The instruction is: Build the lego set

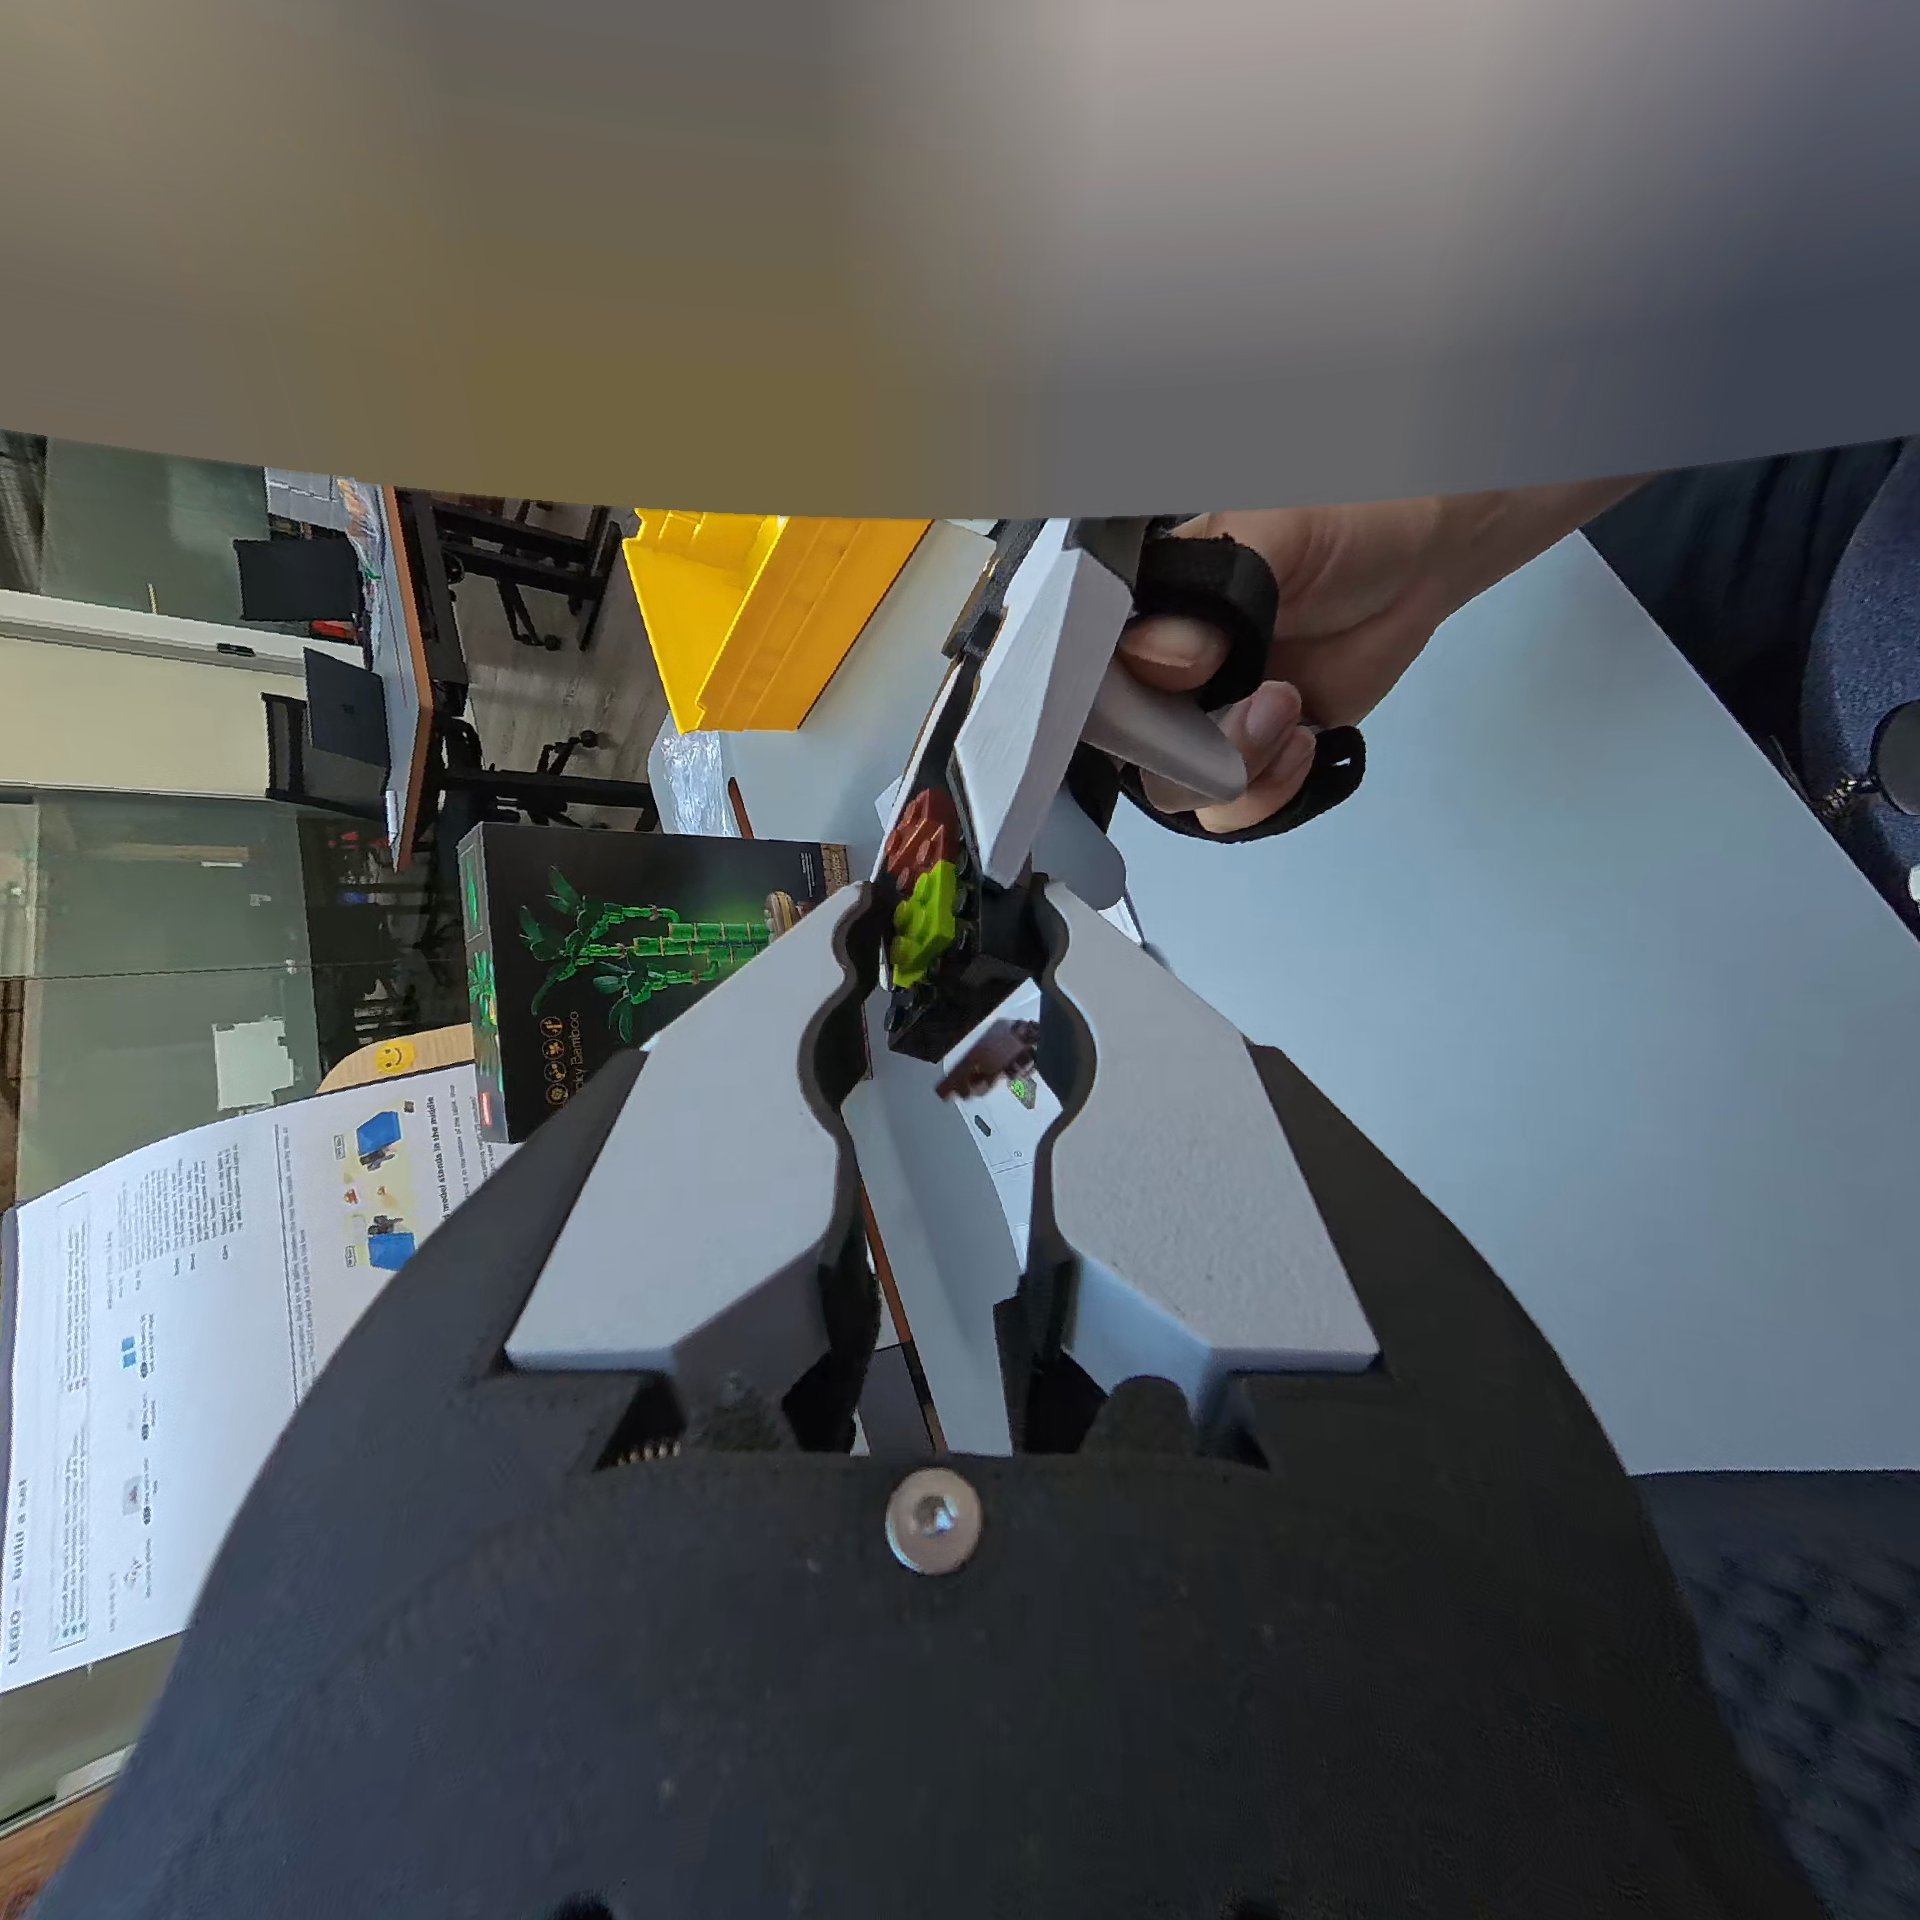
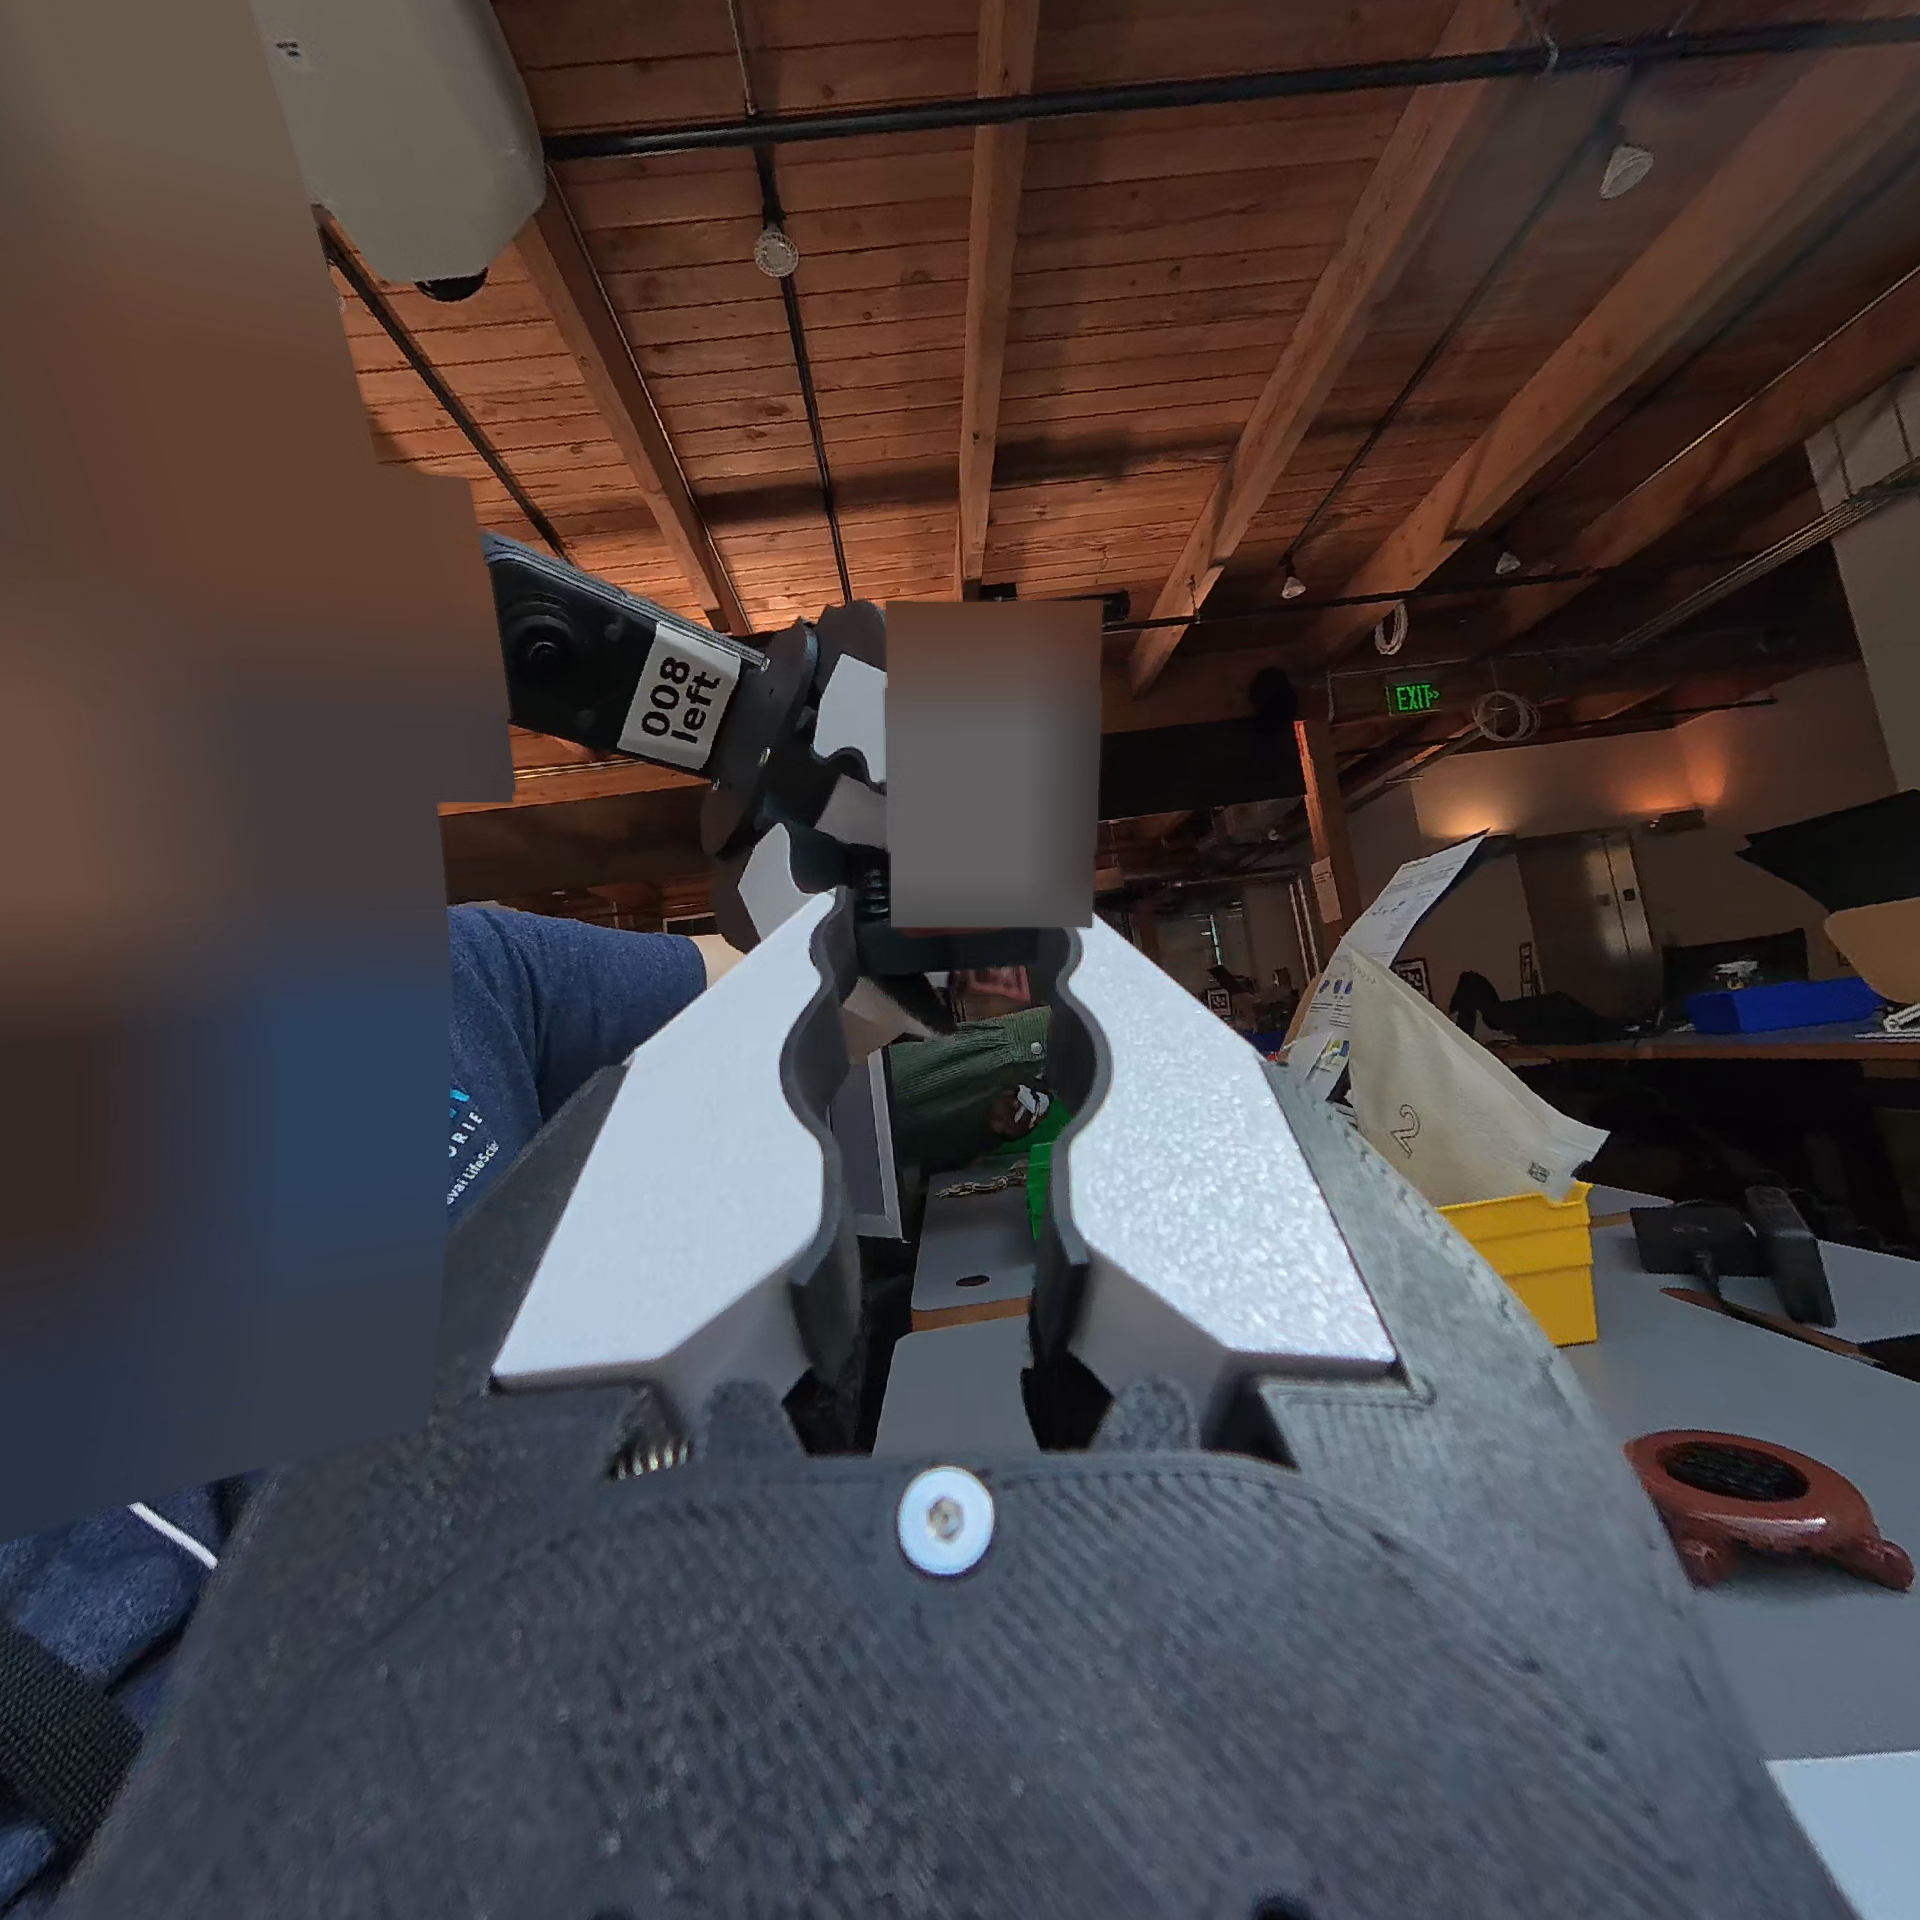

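Note:
In the left wrist view my left gripper (image 1: 956, 925) is shut on a small black lego assembly (image 1: 961, 1003) held up above the white table (image 1: 1455, 1091). A lime green piece (image 1: 923, 925) and a reddish-brown piece (image 1: 920, 831) sit on the assembly's side. My right gripper (image 1: 971, 862), held by a hand (image 1: 1299, 634), comes in from the upper right and grips the same assembly. In the right wrist view my right gripper (image 2: 951, 935) is shut on the black assembly (image 2: 935, 948), and the left gripper (image 2: 821, 831) meets it from the upper left. A blurred patch hides the assembly's upper part there.
A dark lego box (image 1: 623, 966) with a green plant picture, a yellow bin (image 1: 758, 613) and a printed instruction sheet (image 1: 187, 1351) are on the table. Loose brown pieces (image 1: 992, 1060) lie beneath the grippers. A reddish-brown round base (image 2: 1756, 1507) and a paper bag (image 2: 1455, 1101) lie to the right. Both grippers' tips are close together, under 4 cm apart.

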{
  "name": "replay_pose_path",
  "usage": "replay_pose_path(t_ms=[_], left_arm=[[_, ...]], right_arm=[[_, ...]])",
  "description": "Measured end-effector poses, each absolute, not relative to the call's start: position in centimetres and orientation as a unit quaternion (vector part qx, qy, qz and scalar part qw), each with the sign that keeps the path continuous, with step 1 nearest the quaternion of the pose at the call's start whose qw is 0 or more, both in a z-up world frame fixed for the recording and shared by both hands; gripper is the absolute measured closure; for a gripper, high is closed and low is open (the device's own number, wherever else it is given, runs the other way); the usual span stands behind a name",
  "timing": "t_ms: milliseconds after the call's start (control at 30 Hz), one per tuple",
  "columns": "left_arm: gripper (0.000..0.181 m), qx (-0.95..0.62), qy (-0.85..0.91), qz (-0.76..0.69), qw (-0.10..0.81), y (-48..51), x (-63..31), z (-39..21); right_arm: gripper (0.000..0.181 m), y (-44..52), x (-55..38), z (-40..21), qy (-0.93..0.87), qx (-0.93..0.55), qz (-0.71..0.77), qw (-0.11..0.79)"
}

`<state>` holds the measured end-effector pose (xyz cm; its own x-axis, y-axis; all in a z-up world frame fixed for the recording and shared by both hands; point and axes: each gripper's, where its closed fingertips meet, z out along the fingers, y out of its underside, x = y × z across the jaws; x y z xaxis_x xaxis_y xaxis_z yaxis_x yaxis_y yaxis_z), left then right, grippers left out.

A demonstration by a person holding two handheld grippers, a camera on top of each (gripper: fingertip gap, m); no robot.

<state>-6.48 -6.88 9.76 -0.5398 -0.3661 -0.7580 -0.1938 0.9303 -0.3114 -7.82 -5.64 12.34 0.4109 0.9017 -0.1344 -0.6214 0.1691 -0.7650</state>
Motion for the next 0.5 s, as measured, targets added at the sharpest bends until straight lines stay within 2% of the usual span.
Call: replay_pose_path(t_ms=[300,500], left_arm=[[0.159,-0.175,0.863,-0.097,0.463,-5.6,-6.1,9.2],[0.157,-0.32,0.805,-0.136,0.482,0.3,-9.1,8.5]], right_arm=[[0.149,-4.7,-6.4,11.1,-0.159,-0.427,0.492,0.742],[0.149,-3.5,-3.3,7.3,-0.124,-0.504,0.406,0.752]])
